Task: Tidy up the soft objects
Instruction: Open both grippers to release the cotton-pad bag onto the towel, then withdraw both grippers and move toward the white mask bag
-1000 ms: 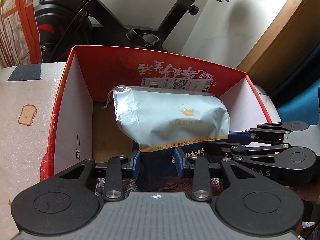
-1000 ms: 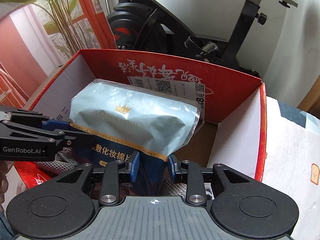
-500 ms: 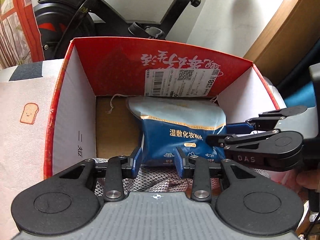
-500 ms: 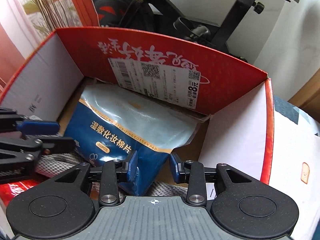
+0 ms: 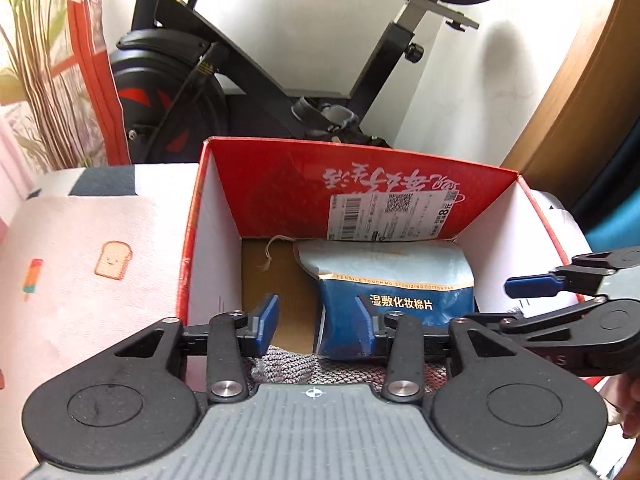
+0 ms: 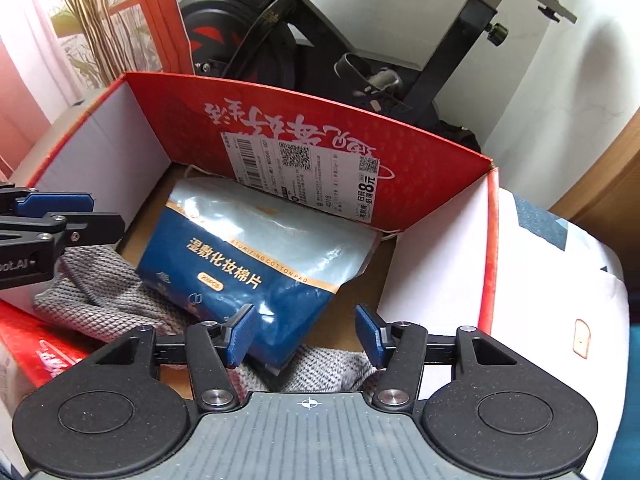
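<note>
A blue and silver bag of cotton pads (image 5: pixel 394 280) (image 6: pixel 256 248) lies inside the red cardboard box (image 5: pixel 280 184) (image 6: pixel 180 120), leaning against the far wall and resting partly on a grey knitted cloth (image 5: pixel 288 364) (image 6: pixel 92 304). My left gripper (image 5: pixel 316 322) (image 6: pixel 88 212) hovers over the box's near side with its jaws opening; its right finger overlaps the bag's lower left corner without pinching it. My right gripper (image 6: pixel 306 334) (image 5: pixel 516 304) is also opening, and the bag's lower corner lies loose under the gap between its pads.
A black exercise bike (image 5: pixel 224 80) (image 6: pixel 280 40) stands right behind the box. A pale cover printed with toast (image 5: pixel 114 266) (image 6: pixel 582 344) spreads on both sides. A wooden panel (image 5: pixel 580 120) rises at the right, a plant (image 6: pixel 92 20) at the left.
The bag, held up by both grippers a second ago, went down into the box and now lies there. Both grippers have let go and widened; the left one has risen and drawn back.
</note>
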